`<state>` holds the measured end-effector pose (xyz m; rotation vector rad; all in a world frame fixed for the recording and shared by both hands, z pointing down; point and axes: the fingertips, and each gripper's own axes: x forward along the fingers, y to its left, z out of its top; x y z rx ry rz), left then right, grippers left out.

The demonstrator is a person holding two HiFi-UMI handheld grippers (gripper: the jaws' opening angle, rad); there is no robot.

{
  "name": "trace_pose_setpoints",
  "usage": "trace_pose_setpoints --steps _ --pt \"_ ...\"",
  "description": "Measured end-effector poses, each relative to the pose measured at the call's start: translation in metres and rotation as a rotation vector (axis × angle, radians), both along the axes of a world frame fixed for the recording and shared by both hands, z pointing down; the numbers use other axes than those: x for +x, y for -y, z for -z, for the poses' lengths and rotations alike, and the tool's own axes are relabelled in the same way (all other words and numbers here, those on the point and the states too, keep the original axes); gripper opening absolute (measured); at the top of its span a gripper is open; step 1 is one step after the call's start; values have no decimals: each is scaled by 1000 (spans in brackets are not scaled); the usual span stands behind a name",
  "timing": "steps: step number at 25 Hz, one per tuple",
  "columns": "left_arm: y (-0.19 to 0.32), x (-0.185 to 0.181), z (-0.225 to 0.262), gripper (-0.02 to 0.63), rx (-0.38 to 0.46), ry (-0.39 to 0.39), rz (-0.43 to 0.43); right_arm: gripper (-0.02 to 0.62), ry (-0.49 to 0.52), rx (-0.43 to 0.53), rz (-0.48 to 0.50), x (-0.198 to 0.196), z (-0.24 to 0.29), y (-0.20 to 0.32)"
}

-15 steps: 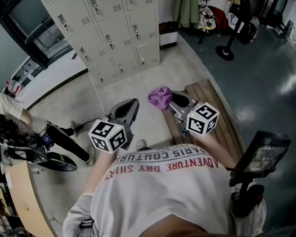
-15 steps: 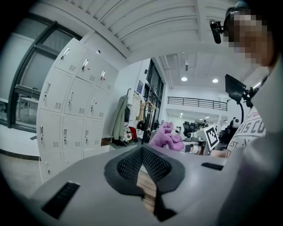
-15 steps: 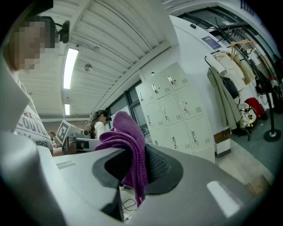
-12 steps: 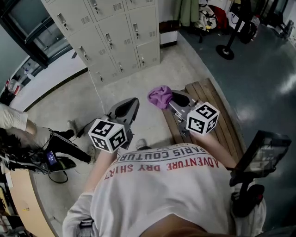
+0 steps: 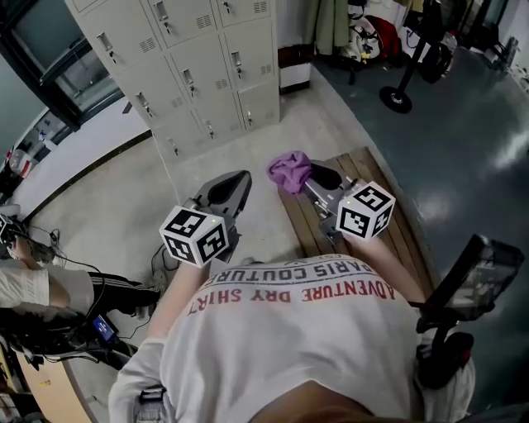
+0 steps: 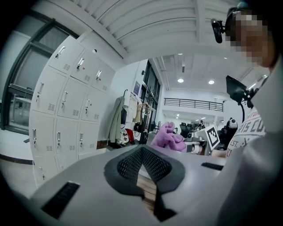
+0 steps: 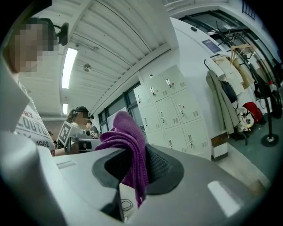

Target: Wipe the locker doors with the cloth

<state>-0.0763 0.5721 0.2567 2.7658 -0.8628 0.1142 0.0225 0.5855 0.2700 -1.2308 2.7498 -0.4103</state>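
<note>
A purple cloth (image 5: 288,171) is pinched in my right gripper (image 5: 309,175), held over the near end of a wooden bench; in the right gripper view the cloth (image 7: 126,145) bunches up between the jaws and hangs below them. My left gripper (image 5: 229,191) is shut with nothing in it, level with the right one and to its left. The beige lockers (image 5: 198,74) stand ahead across the floor, seen also as lockers (image 6: 62,119) at the left of the left gripper view and lockers (image 7: 177,114) in the right gripper view. Both grippers are well short of the doors.
A slatted wooden bench (image 5: 388,223) lies under my right arm. A person (image 5: 50,297) crouches with cables at the lower left. Hanging coats (image 5: 332,21) and a stand base (image 5: 395,99) are at the back right. A screen on a stalk (image 5: 471,281) sits at my right.
The view has shifted a little, so the lockers sit slightly further left and up. The person at the left has moved down toward the lower left corner. Both grippers hold as before.
</note>
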Motion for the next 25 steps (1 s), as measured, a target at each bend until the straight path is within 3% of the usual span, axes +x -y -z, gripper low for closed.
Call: trace_pose_setpoints --steps 7,13,18,25 --pt "34 11 -3 0 3 11 -22 77 34 -9 -35 21 -3 35" --pt "111 13 -24 0 -37 -5 -23 77 50 -74 -57 26 -30 106" --pt "213 16 -51 0 -81 -9 -19 77 52 -120 -78 33 -54 203" --pt "403 23 -51 0 -112 3 4 77 97 -144 -86 45 -47 396"
